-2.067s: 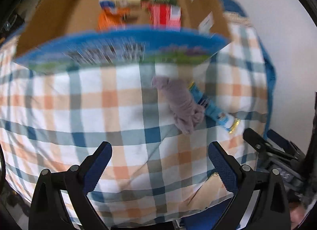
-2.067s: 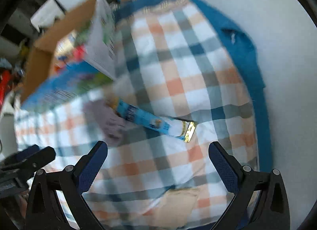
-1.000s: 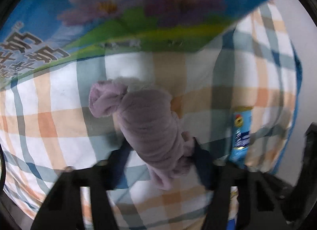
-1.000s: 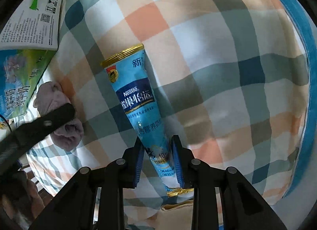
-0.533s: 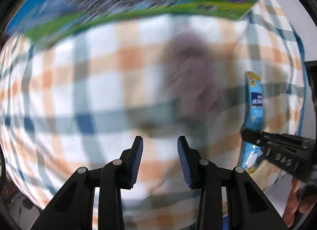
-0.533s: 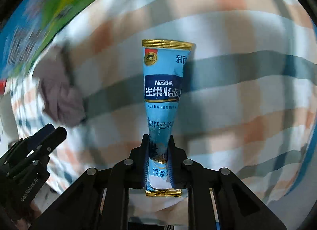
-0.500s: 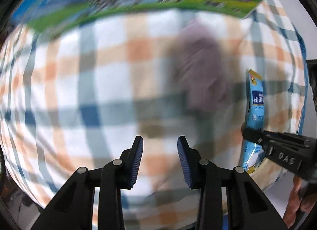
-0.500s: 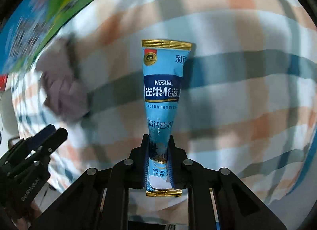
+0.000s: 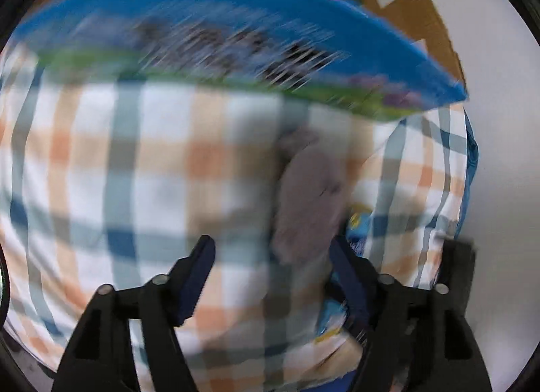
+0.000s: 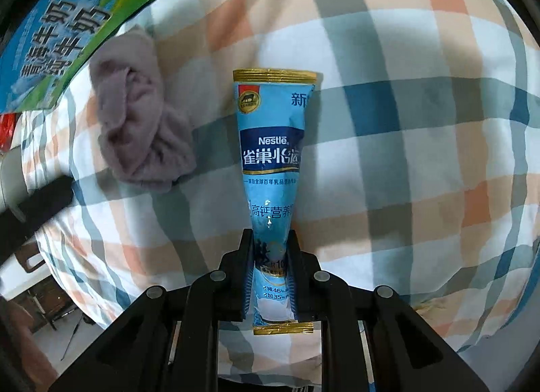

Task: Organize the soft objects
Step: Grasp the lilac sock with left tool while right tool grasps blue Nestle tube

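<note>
My right gripper (image 10: 270, 240) is shut on the lower end of a blue Nestle sachet (image 10: 272, 152), which sticks out forward above the checked cloth (image 10: 422, 129). A crumpled mauve cloth (image 10: 141, 135) lies on the checked cloth to its left. In the blurred left wrist view the mauve cloth (image 9: 312, 196) lies just ahead of my open left gripper (image 9: 270, 257), near its right finger (image 9: 344, 270). A bit of the blue sachet (image 9: 359, 223) shows beside it.
A cardboard box with a blue and green printed side (image 9: 219, 41) stands at the far side of the checked cloth; it also shows in the right wrist view (image 10: 64, 31). Packets lie inside it. A white wall (image 9: 499, 122) is at the right.
My left gripper has opened and swung so the mauve cloth now sits near its right finger. My right gripper stays shut on the sachet, which is held off the cloth.
</note>
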Motion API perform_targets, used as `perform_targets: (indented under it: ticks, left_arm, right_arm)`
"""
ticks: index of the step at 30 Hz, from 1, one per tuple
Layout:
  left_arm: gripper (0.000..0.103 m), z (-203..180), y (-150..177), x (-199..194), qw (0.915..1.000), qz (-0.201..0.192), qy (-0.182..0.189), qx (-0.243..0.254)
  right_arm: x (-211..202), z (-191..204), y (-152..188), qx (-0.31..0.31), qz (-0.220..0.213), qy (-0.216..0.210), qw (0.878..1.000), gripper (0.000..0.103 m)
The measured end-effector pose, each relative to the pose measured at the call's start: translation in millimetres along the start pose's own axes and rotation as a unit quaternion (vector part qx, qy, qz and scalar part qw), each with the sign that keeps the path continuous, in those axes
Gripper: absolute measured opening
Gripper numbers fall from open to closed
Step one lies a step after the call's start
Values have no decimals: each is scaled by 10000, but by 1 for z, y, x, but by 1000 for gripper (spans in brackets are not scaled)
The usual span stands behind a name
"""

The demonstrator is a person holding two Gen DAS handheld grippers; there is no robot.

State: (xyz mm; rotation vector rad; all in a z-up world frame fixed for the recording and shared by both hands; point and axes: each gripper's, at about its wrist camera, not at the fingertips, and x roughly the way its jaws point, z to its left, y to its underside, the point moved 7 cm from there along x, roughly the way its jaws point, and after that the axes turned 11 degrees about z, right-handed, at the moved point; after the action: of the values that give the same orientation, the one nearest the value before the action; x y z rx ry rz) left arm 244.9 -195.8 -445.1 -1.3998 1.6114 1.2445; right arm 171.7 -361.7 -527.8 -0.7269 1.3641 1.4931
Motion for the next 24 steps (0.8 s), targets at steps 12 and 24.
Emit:
perform_targets:
  ticks: [12, 24]
  left_arm:
    - [70, -33, -19, 74, 9851, 600, -1446, 715]
    - [29, -4, -1, 43, 9821, -55, -1680, 851]
  right_arm:
    - [10, -38, -16, 666, -204, -459, 9965, 19]
    - [31, 0, -10, 621, -178, 53, 9979, 17]
